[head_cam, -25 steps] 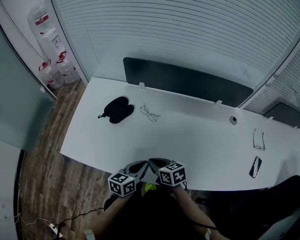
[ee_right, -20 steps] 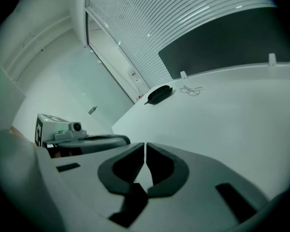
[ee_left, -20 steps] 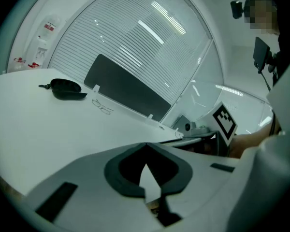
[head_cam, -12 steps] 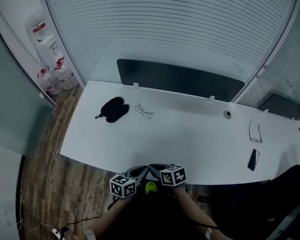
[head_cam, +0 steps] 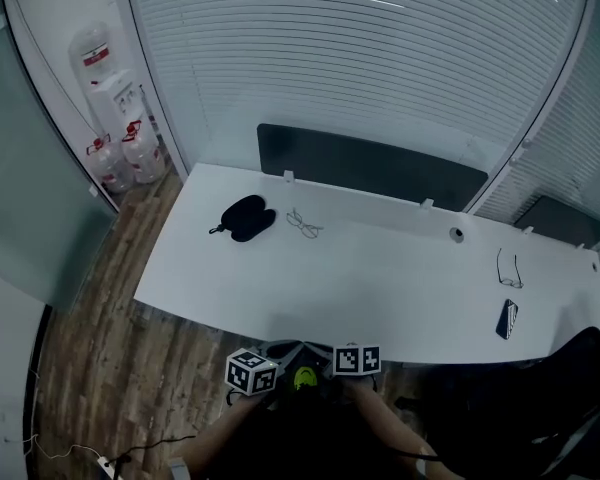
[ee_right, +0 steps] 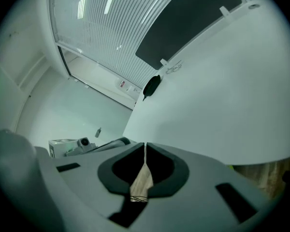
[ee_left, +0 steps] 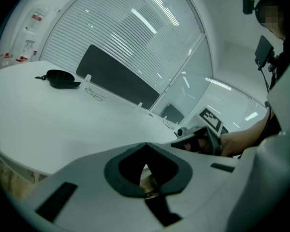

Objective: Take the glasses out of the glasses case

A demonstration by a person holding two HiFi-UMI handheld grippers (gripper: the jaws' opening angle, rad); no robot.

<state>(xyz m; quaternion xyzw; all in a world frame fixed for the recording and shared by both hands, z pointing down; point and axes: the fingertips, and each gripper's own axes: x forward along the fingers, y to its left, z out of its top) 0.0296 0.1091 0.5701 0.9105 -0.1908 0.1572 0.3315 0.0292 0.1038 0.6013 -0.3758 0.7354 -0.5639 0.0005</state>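
Plainly, the coming move turned on one bearing: in the head view the black glasses case (head_cam: pixel 247 218) lay at about eleven o'clock from both grippers, well apart from them, across the white table (head_cam: pixel 380 288) near its far-left corner. Its long axis ran roughly from eight o'clock to two o'clock, so a reach from the near edge would meet it slantwise rather than end-on. The left gripper (ee_left: pixel 145 144) had its jaws together with nothing between them. In its own view the case (ee_left: pixel 63 79) sat far off at ten o'clock. The right gripper (ee_right: pixel 145 144) was likewise closed and empty. Its view was rolled, so there the case (ee_right: pixel 152 85) showed almost at twelve o'clock above the jaw tips. Both grippers hung side by side at the table's near edge, at six o'clock in the head view. The left one was slightly nearer the case and looked the more natural one to reach it. A thin wire pair of glasses (head_cam: pixel 303 224) lay on the table just beside the case at its three o'clock. That suggested the glasses were already out, though from this distance it could not be told whether the case was open or held anything. A second pair of glasses (head_cam: pixel 510 268) and a phone (head_cam: pixel 507 319) lay near the right end of the table, at about two o'clock from the grippers and well apart from the case.
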